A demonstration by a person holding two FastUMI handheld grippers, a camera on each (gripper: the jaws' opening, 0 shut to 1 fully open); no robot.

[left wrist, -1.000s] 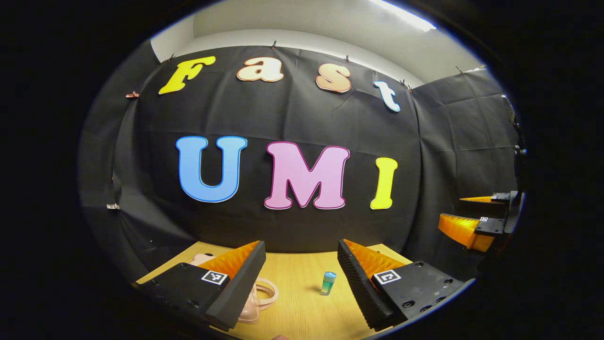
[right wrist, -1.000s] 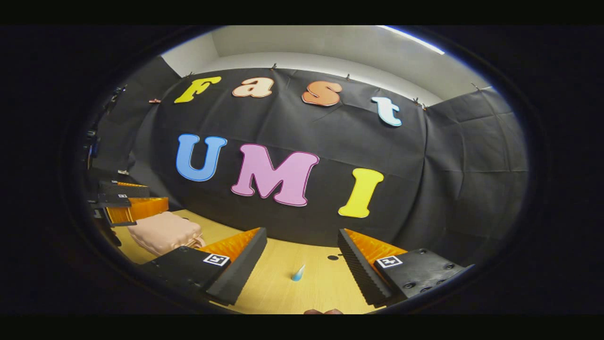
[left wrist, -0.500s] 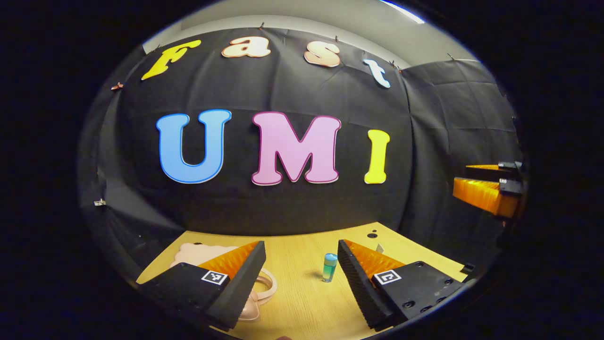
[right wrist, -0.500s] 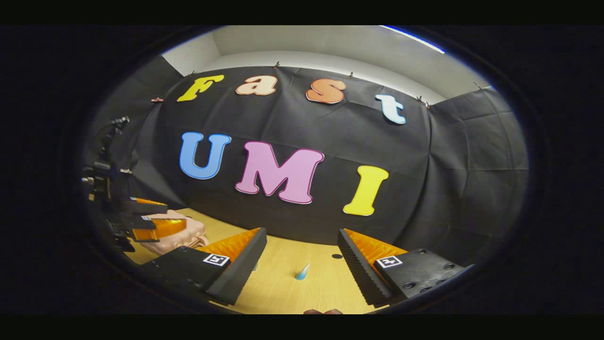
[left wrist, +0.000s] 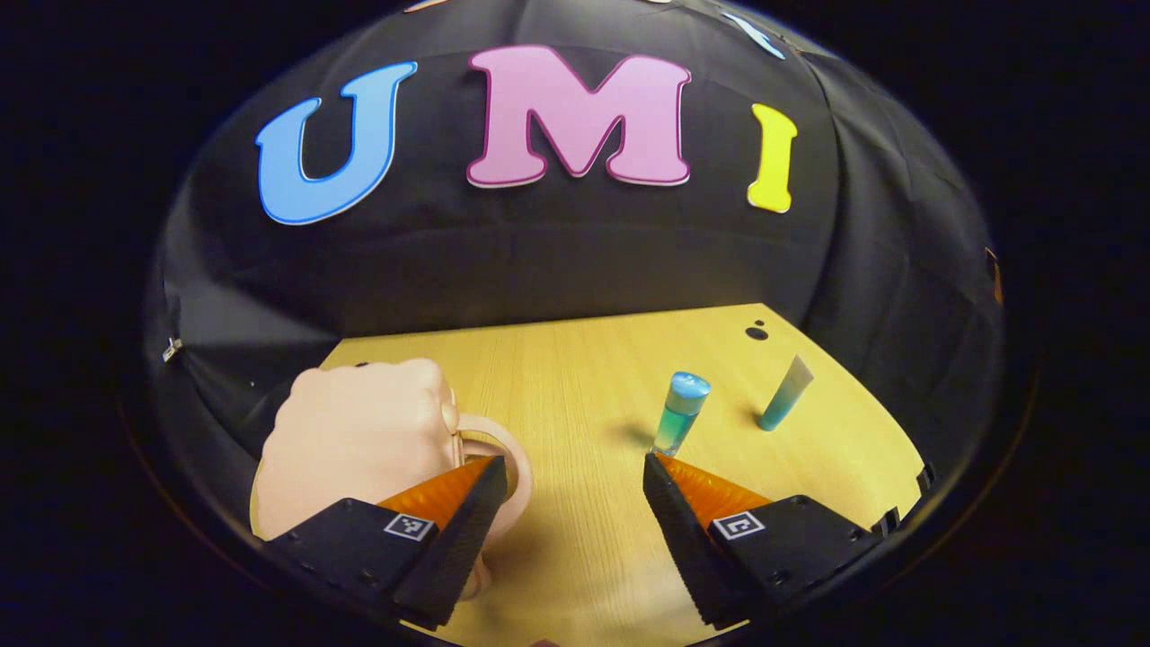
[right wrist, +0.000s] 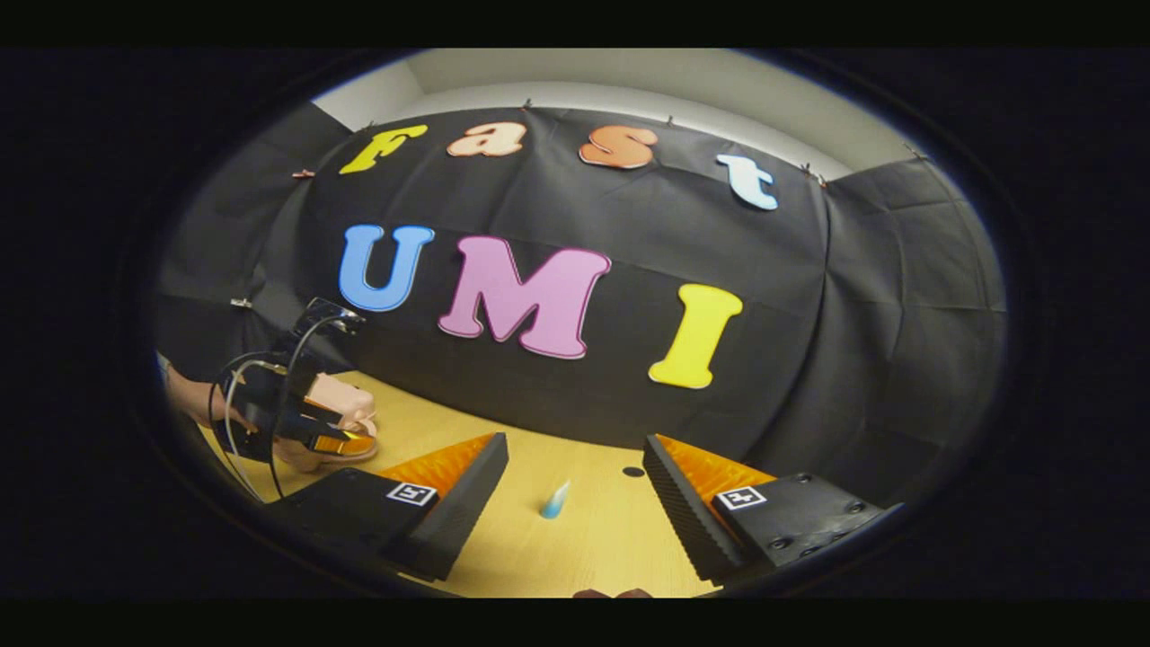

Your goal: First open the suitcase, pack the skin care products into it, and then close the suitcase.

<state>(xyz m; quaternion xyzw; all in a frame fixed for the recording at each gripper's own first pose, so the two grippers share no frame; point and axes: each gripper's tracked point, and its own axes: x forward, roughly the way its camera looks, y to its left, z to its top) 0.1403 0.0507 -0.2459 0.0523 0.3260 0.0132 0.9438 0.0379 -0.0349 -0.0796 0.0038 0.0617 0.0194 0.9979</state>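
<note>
The left gripper points down at the wooden table with its jaws spread wide and nothing between them; the small pink suitcase lies closed at the lower left of the left gripper view, and its looped handle sits just by the left finger; a blue-green bottle stands right of the middle, near the tip of the other finger; a slim blue-green tube stands tilted farther right; the right gripper is held level over the table, jaws also spread and empty; the tube shows between its fingers, farther back; at the left of the right gripper view a hand holds the left gripper low over the suitcase.
</note>
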